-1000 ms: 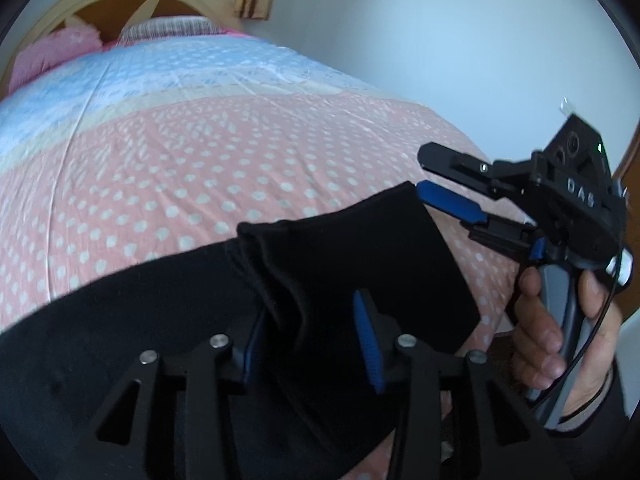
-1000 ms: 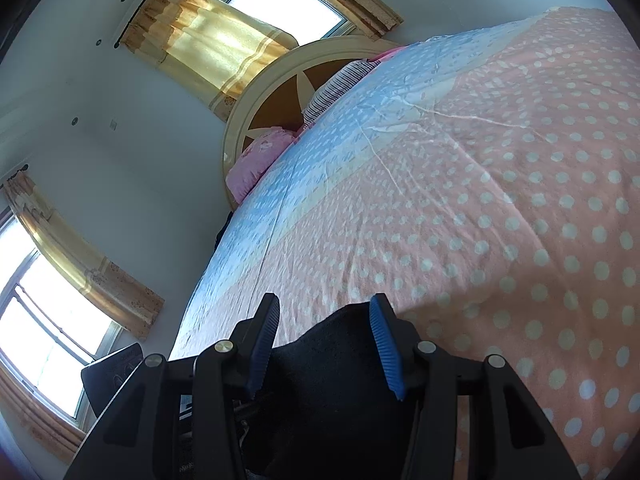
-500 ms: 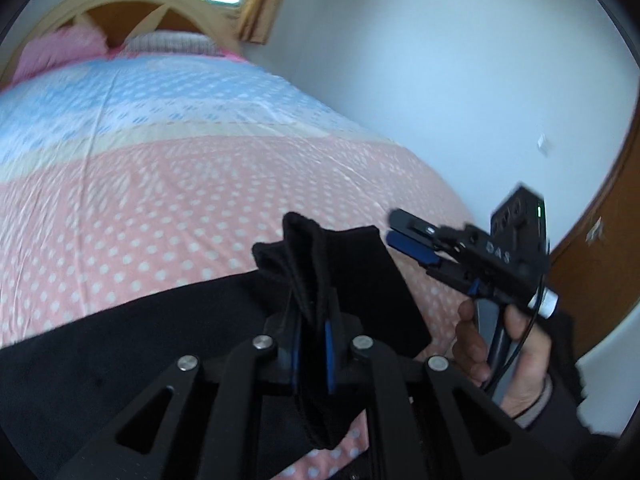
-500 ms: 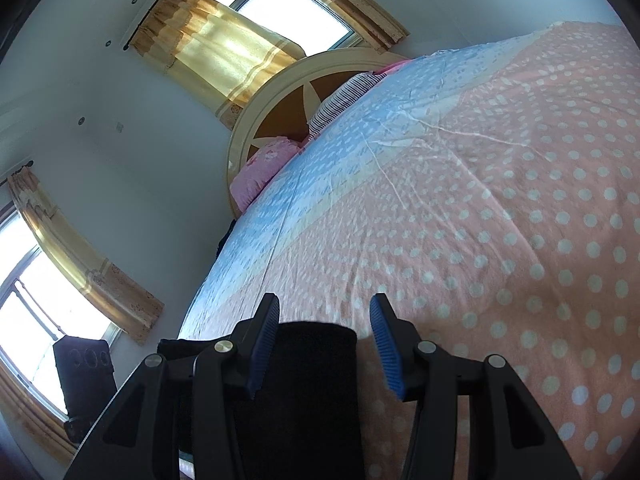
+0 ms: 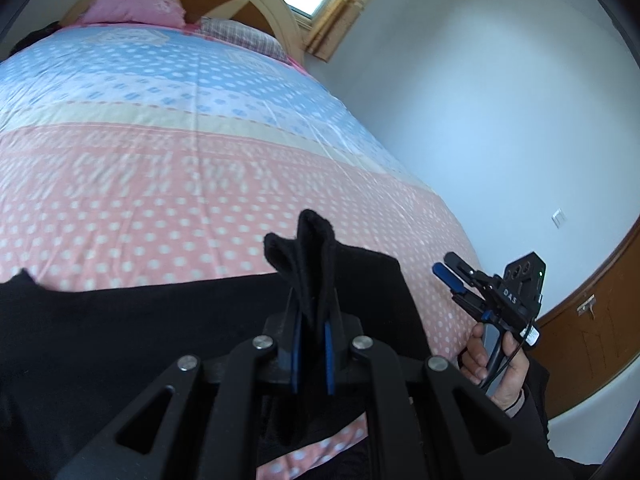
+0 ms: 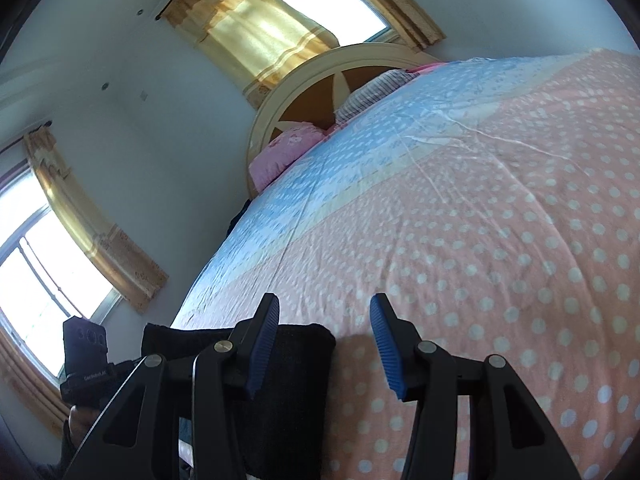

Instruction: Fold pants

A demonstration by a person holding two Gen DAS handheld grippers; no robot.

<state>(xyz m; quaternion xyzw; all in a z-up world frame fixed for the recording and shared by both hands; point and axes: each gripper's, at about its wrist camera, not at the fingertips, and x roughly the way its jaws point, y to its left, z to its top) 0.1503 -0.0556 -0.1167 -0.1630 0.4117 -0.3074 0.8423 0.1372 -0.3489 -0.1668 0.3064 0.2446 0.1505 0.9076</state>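
Black pants (image 5: 120, 340) lie across the near part of the bed. My left gripper (image 5: 312, 320) is shut on a bunched fold of the pants, which sticks up between its blue pads. My right gripper (image 6: 324, 344) is open and empty, with the pants' edge (image 6: 296, 380) under its left finger and pink bedspread between the fingers. It also shows in the left wrist view (image 5: 452, 276), off the pants' right end.
The bed (image 5: 200, 160) has a pink and blue dotted cover. Pillows (image 5: 132, 12) and a round headboard (image 6: 320, 76) are at the far end. A white wall (image 5: 500, 120) runs along the bed's right side.
My left gripper closed on the pants' fold and lifted it. My right gripper drew back to the right, off the pants' end, staying open.
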